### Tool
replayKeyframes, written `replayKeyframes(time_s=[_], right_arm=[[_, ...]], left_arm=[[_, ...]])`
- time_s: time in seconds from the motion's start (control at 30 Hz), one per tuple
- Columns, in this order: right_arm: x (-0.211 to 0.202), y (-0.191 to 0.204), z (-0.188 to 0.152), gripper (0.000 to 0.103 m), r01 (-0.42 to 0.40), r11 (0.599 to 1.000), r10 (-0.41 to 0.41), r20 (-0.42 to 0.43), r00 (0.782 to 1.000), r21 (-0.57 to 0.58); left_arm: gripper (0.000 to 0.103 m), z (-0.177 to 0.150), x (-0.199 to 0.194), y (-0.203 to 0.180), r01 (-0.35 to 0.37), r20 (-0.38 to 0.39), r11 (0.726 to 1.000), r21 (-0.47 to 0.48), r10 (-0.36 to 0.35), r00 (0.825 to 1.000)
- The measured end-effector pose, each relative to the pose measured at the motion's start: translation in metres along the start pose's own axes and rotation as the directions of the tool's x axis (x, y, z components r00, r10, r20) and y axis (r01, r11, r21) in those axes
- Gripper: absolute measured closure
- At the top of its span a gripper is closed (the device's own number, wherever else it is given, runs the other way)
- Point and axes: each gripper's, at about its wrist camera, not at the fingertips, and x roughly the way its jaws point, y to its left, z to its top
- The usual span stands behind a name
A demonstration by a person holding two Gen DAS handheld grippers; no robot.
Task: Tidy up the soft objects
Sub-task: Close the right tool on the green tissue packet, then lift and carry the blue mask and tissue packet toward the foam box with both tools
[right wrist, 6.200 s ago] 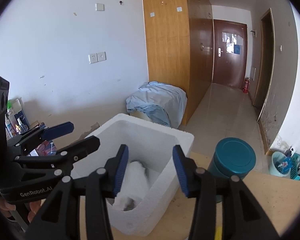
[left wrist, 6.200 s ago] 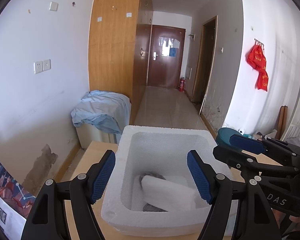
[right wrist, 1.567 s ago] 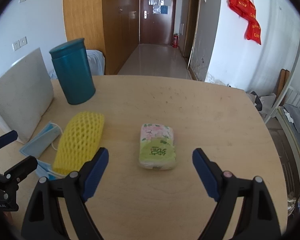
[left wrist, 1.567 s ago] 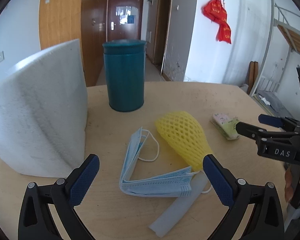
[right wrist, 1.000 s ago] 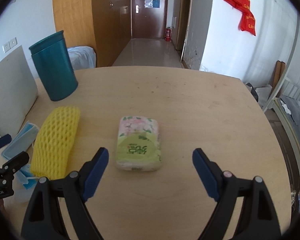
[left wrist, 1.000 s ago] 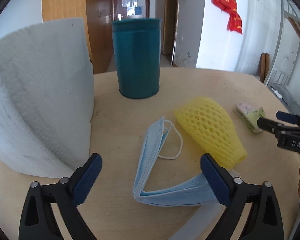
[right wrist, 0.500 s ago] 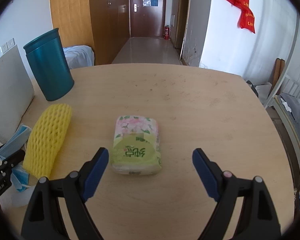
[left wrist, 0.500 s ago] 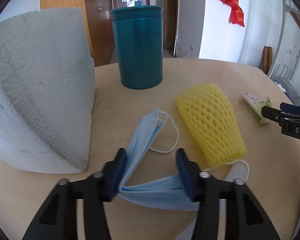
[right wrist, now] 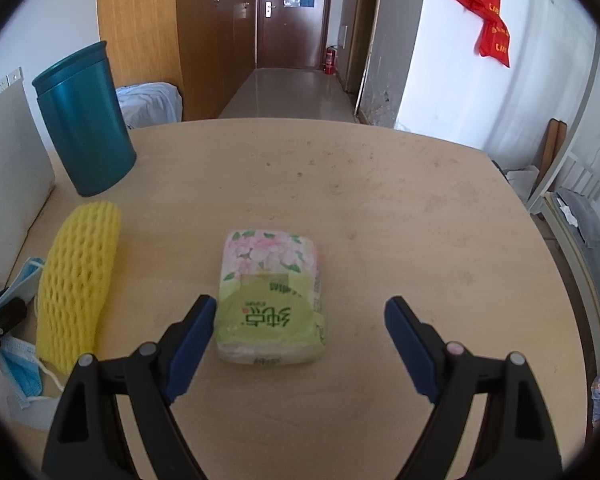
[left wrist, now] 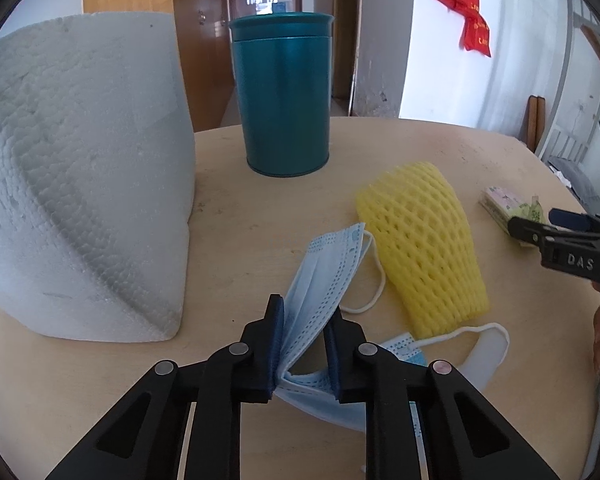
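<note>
My left gripper is shut on a folded blue face mask lying on the round wooden table. A yellow foam net sleeve lies just right of the mask, partly over a second blue mask. The white foam box stands to the left. My right gripper is open, its fingers on either side of a green and pink tissue pack, with the left finger close to the pack. The sleeve and masks also show at the left of the right wrist view.
A tall teal canister stands behind the mask, next to the foam box; it also shows in the right wrist view. A white foam strip lies by the sleeve's near end. The table's edge curves away on the right.
My left gripper moved in and closed on the blue mask, from wide open a second ago. My right gripper crept forward until its fingers straddle the tissue pack, staying open.
</note>
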Motion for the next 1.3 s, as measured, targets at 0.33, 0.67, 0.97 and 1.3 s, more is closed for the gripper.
replayKeyframes(time_s=[0.33, 0.67, 0.97, 1.3], right_arm=[[0.002, -0.004, -0.004, 0.047, -0.041, 0.998, 0.042, -0.023, 0.999, 0.038], [-0.014, -0.011, -0.003, 0.051, -0.074, 0.993, 0.072, 0.028, 0.997, 0.088], [-0.025, -0.012, -0.005, 0.051, -0.075, 0.993, 0.069, 0.06, 0.996, 0.097], [-0.055, -0.003, -0.014, 0.051, -0.075, 0.995, 0.065, 0.131, 0.989, 0.073]], left_arm=[[0.086, 0.0, -0.002, 0.002, 0.028, -0.004, 1.0, -0.002, -0.028, 1.0], [0.086, -0.002, -0.012, 0.002, 0.041, 0.032, 0.999, 0.005, -0.041, 0.999], [0.086, -0.004, -0.032, 0.001, 0.063, 0.089, 0.998, 0.012, -0.064, 0.994], [0.086, -0.007, -0.075, 0.011, 0.045, 0.194, 0.999, -0.006, -0.043, 0.98]])
